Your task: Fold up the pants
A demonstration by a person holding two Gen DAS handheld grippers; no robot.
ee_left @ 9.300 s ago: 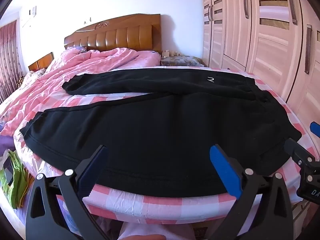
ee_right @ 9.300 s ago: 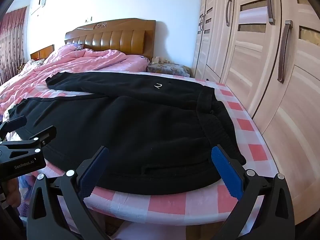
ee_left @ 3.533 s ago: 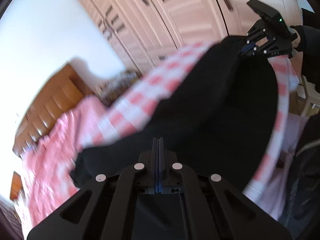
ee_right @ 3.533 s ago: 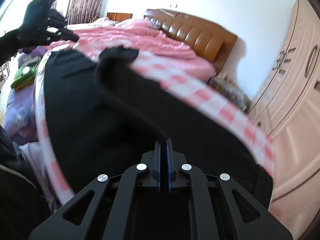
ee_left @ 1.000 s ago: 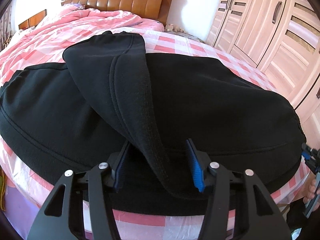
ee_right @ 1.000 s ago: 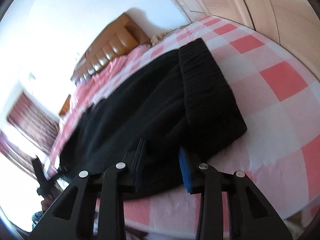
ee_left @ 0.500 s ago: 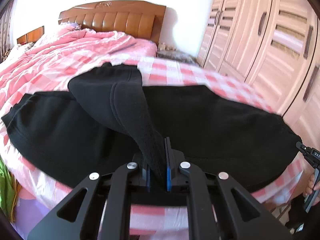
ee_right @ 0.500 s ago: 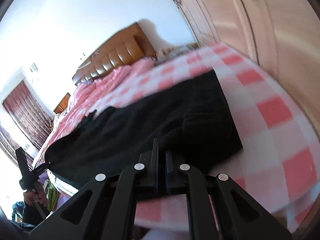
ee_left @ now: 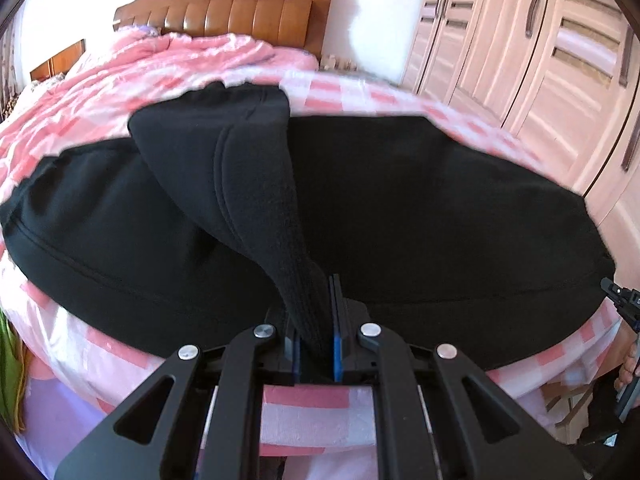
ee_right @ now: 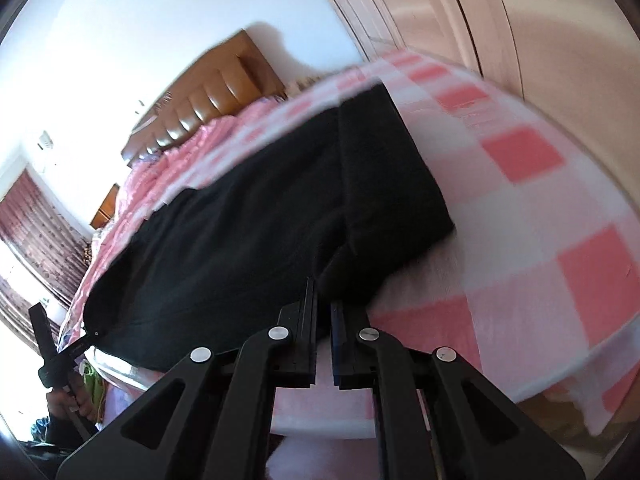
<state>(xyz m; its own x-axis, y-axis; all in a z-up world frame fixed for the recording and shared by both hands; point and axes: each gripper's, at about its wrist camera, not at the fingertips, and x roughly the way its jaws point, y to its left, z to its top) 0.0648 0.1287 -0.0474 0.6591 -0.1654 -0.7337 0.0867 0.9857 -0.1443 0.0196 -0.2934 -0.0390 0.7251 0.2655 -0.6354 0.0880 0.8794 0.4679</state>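
Observation:
Black pants [ee_left: 420, 216] lie folded lengthwise across the foot of the bed. One leg end [ee_left: 224, 152] is doubled back and rises toward me. My left gripper [ee_left: 314, 340] is shut on that leg's cuff at the near edge. In the right wrist view my right gripper [ee_right: 323, 312] is shut on the near corner of the pants [ee_right: 240, 240] next to the ribbed waistband [ee_right: 384, 176]. The right gripper also shows at the left wrist view's right edge [ee_left: 624, 304], and the left gripper at the right wrist view's left edge [ee_right: 56, 356].
The bed carries a pink and white checked sheet [ee_left: 316, 416] and a pink quilt [ee_left: 160, 68] toward the wooden headboard [ee_left: 236, 12]. Wardrobe doors [ee_left: 540, 52] stand close on the right. Something green [ee_left: 10, 376] lies low on the left.
Both grippers have closed on the pants over the last second. The left one has drawn the leg cuff up and toward the near edge; the right view has tilted and shifted.

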